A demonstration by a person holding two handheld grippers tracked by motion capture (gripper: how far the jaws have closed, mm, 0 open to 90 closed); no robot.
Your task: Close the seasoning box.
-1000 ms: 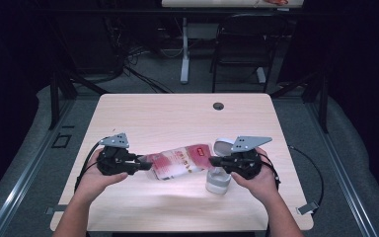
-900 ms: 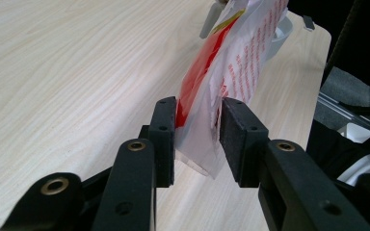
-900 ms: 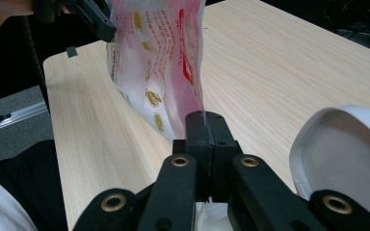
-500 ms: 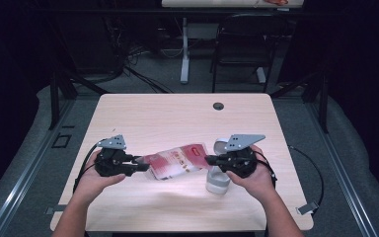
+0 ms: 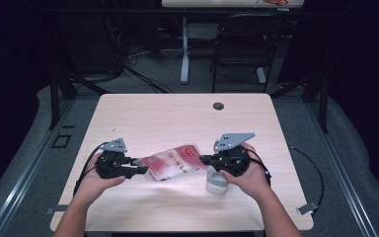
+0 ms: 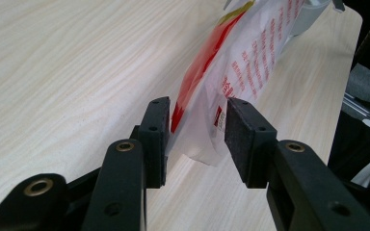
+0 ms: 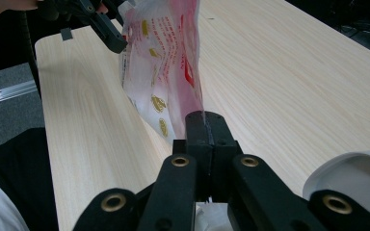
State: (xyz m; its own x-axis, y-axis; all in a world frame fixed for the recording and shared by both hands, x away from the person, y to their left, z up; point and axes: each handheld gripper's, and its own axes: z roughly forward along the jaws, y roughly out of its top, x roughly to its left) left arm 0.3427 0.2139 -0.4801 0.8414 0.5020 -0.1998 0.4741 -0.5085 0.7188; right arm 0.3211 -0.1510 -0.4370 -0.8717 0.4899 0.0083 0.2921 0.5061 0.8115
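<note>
Left gripper jaws lately opened off red-and-white packet, packet end left loose between them, far end pinched by right gripper above pale wooden counter, white container half hidden under right hand, dark room behind.

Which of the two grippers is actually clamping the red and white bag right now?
The right gripper: its jaws are pressed shut on the bag. The left gripper has just been opening, its pads standing apart with the bag's edge loose between them.
</note>
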